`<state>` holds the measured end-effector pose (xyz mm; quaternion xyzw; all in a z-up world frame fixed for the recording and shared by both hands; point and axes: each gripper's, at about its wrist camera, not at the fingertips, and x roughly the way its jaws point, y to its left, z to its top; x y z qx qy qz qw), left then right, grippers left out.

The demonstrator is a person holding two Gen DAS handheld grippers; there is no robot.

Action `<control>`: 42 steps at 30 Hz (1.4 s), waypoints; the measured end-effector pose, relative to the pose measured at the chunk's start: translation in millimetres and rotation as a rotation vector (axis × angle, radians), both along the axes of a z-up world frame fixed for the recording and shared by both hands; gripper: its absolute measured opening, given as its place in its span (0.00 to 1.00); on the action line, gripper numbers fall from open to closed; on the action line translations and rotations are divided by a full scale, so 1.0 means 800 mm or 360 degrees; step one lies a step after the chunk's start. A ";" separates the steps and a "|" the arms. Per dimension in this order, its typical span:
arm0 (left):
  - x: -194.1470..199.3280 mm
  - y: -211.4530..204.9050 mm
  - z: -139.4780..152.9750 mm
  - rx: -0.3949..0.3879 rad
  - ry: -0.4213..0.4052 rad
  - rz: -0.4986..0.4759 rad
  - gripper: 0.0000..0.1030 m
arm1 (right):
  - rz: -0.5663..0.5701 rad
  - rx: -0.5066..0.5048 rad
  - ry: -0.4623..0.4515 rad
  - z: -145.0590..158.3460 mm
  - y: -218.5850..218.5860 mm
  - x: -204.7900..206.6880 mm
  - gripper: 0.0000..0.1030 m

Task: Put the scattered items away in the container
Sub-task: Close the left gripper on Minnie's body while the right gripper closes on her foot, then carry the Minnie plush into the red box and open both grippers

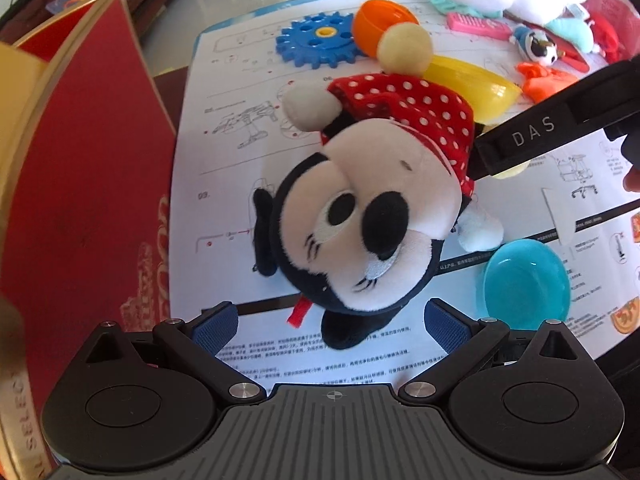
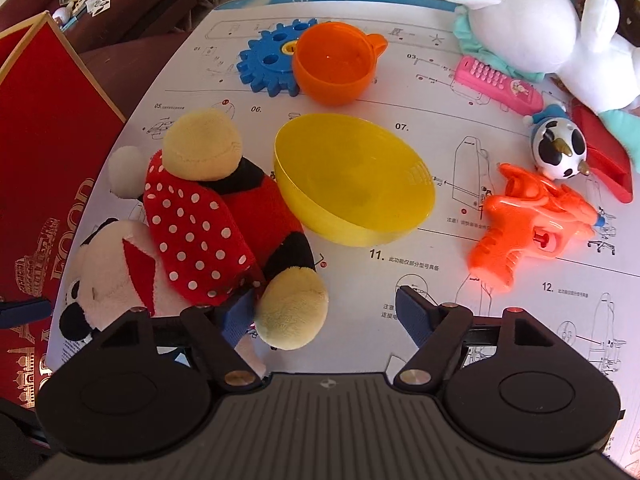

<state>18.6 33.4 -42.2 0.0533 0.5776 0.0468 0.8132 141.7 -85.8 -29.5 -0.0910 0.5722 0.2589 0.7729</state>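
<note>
A Minnie Mouse plush (image 1: 360, 200) in a red polka-dot dress lies on the white instruction sheet (image 1: 224, 128), head toward my left gripper (image 1: 332, 320). The left gripper is open, its blue pads either side of the plush's head, not touching it. My right gripper (image 2: 324, 312) is open, with one yellow plush foot (image 2: 292, 312) between its fingers; the plush (image 2: 208, 220) lies at its left. The right gripper's black finger also shows in the left wrist view (image 1: 536, 136) beside the dress. The red box container (image 1: 80, 200) stands at the left, also in the right wrist view (image 2: 36, 152).
On the sheet lie a yellow bowl (image 2: 352, 184), an orange cup (image 2: 336, 64), a blue gear (image 2: 268, 60), an orange water pistol (image 2: 532, 224), a pink toy phone (image 2: 500, 84), a small cow figure (image 2: 560, 148), a white unicorn plush (image 2: 540, 24) and a blue half-shell (image 1: 524, 280).
</note>
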 end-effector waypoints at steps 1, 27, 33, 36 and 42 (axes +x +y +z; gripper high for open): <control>0.005 -0.003 -0.005 0.0028 0.0006 -0.0003 1.00 | 0.0006 0.0018 0.0011 -0.003 0.001 0.000 0.73; 0.034 0.006 -0.035 -0.0091 0.0049 0.0077 0.64 | 0.0306 0.0012 0.0029 -0.006 0.030 0.011 0.44; 0.052 -0.011 -0.034 0.0108 -0.0008 0.0055 0.74 | 0.0292 0.0014 -0.0010 -0.016 0.031 -0.008 0.33; 0.055 -0.012 -0.031 0.0137 -0.0027 0.0049 0.66 | 0.0223 0.0045 0.0002 -0.011 0.020 -0.008 0.32; 0.040 -0.019 -0.015 0.0152 -0.0084 0.0024 0.62 | 0.0195 0.0093 -0.0010 0.008 0.006 -0.022 0.31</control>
